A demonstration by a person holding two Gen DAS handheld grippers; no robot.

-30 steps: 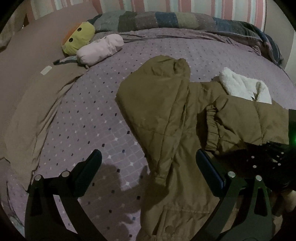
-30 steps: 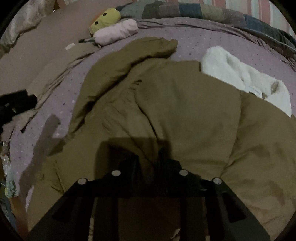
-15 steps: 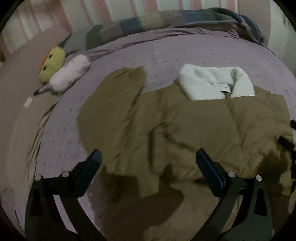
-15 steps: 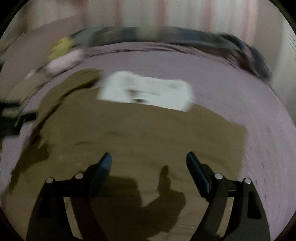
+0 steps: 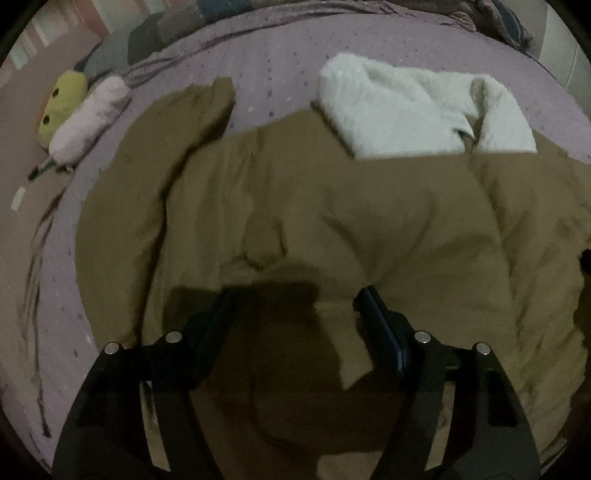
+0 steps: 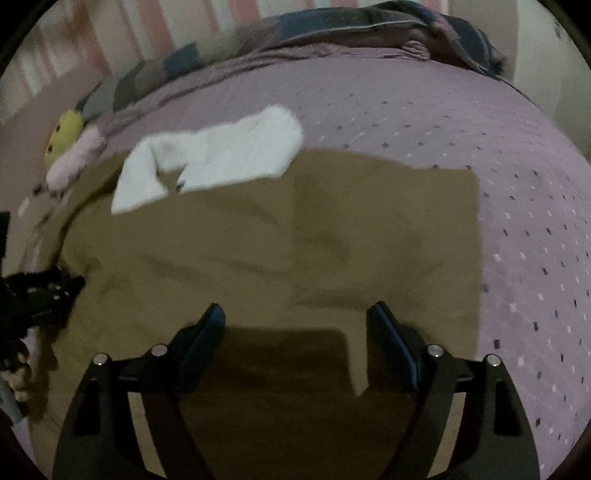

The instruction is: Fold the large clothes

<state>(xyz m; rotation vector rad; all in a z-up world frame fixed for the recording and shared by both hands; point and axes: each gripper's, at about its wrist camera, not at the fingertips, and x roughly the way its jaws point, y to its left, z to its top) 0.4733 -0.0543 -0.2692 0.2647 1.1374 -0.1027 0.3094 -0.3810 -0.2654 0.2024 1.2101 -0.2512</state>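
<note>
A large brown padded jacket [image 5: 351,221] lies spread on the purple dotted bed [image 5: 280,55], its white fleece hood lining [image 5: 417,107] at the far end. One sleeve [image 5: 192,114] points to the far left. My left gripper [image 5: 295,299] is open and empty just above the jacket's near part. In the right wrist view the jacket [image 6: 295,240] has a straight right edge, with the white lining [image 6: 214,158] beyond. My right gripper [image 6: 295,317] is open and empty over the jacket's near edge. The left gripper's body [image 6: 40,291] shows at that view's left edge.
A yellow plush toy [image 5: 62,103] and a pink one [image 5: 88,122] lie at the far left of the bed. A patchwork blanket [image 6: 332,29] is bunched along the far edge. A brown sheet [image 5: 22,258] lies left of the bed.
The right gripper was shut on the jacket a second ago; it has let go and opened. Both grippers have moved over the now flatter jacket. The left jaws have narrowed.
</note>
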